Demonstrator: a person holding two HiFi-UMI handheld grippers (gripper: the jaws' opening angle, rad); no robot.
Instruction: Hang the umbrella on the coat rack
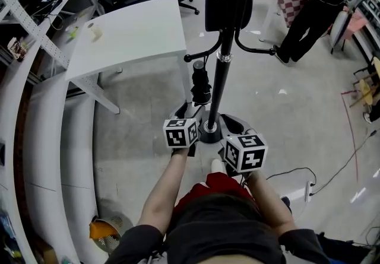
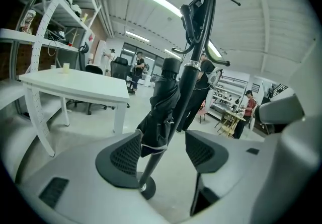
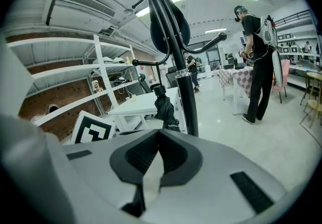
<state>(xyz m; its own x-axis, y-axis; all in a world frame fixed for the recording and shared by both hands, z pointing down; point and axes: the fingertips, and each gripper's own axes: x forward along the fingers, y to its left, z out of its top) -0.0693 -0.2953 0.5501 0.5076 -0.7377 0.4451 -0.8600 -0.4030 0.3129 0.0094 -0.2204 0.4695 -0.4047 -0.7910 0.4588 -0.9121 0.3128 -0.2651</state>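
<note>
Holding both forearms (image 1: 163, 194) stretched forward and low, grippers tipped down at the rack (image 1: 218, 82) base. Left gripper (image 2: 163, 155) has its jaws wide apart with the folded umbrella (image 2: 163, 99) between them, hanging right beside the pole. Right gripper (image 3: 158, 155) is pinched together, empty.

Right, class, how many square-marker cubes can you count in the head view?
2. One marker cube sits on the left gripper, left of the coat rack pole; the other on the right gripper, right of its base. None seems hidden.
</note>
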